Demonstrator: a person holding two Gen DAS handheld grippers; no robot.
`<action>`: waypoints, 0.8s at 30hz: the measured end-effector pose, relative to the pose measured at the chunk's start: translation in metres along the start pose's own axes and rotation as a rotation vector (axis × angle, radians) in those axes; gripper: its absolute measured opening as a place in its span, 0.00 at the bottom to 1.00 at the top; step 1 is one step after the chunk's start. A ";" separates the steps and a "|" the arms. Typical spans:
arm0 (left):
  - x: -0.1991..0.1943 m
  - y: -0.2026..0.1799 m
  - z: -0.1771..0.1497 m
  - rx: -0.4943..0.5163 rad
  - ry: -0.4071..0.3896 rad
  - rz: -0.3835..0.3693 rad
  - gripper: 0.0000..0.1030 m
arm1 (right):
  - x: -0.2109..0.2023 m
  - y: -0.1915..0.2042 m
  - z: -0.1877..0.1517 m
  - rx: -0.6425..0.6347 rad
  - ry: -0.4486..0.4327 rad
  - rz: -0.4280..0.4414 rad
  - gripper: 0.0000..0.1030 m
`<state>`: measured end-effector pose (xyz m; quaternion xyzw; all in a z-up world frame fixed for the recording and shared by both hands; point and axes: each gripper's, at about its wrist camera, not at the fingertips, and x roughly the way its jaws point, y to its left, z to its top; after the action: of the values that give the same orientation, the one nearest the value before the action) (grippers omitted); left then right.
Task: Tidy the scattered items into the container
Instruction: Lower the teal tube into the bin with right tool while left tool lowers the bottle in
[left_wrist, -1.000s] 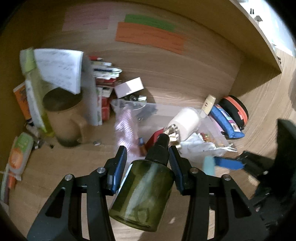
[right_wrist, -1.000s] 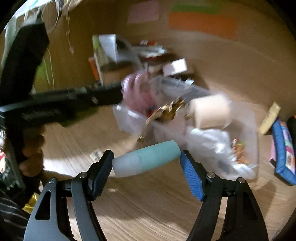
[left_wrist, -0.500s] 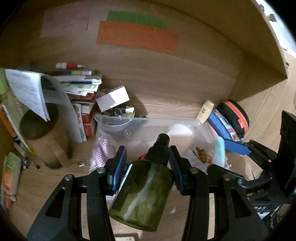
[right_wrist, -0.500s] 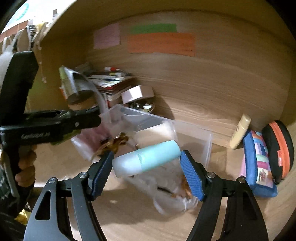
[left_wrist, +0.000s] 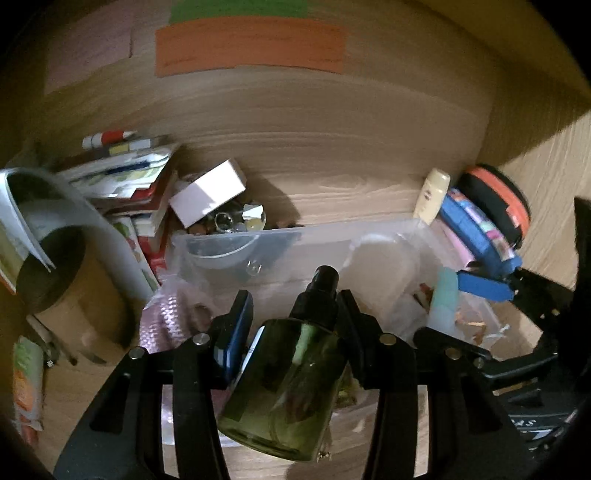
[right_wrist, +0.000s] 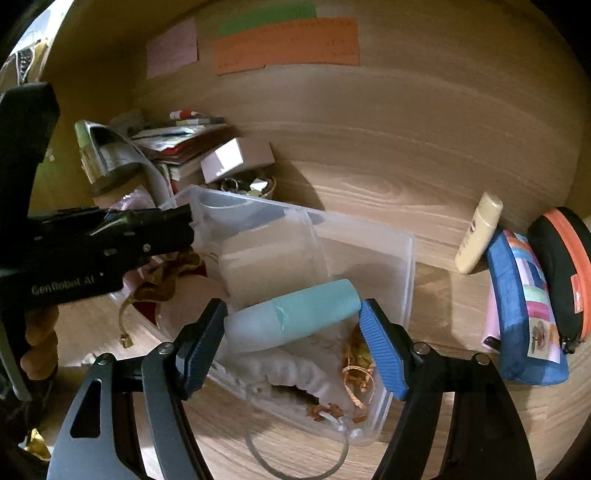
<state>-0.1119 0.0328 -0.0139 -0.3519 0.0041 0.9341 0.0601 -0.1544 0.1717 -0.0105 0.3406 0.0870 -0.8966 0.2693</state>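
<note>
Though unseen rightward, green bottle leftward.

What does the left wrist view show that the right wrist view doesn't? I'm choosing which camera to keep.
Only left wrist: the green spray bottle clamped in the left tongs, and a brown mug. Only right wrist: the teal tube gripped end to end in the right tongs, over the drawstring pouch. Both: the clear container, cream bottle, blue pouch.
</note>
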 end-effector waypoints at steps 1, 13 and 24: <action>0.001 -0.002 0.000 0.011 -0.003 0.012 0.45 | 0.001 0.000 0.000 0.002 0.005 0.006 0.69; -0.002 -0.008 -0.001 0.025 -0.002 0.008 0.67 | 0.003 0.000 -0.003 0.025 0.022 0.051 0.69; -0.048 0.003 0.008 -0.024 -0.080 -0.001 0.83 | -0.005 0.007 -0.004 -0.011 -0.007 0.011 0.77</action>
<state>-0.0819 0.0249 0.0232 -0.3151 -0.0100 0.9473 0.0566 -0.1450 0.1693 -0.0096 0.3363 0.0893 -0.8958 0.2764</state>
